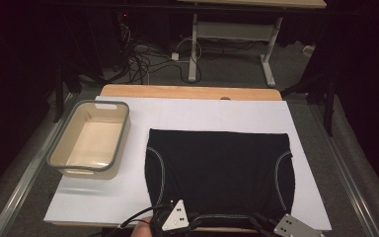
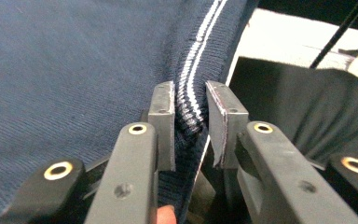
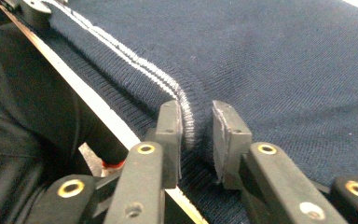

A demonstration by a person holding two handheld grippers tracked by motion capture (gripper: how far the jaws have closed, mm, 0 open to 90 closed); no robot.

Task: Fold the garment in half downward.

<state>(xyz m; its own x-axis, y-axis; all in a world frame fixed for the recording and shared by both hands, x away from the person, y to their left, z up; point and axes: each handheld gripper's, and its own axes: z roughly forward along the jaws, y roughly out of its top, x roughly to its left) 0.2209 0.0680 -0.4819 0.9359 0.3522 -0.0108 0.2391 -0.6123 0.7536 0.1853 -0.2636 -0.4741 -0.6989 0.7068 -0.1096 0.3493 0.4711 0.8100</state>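
With each tool, left (image 2: 190, 119) and right (image 3: 196, 128), clenched on the sweater (image 1: 219, 168) hem, lift both evenly toward the basin (image 1: 90, 139).

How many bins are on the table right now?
1. A single cream rectangular plastic bin with a grey rim sits on the white sheet's left side, beside the dark navy knitted garment. Nothing looks hidden behind it.
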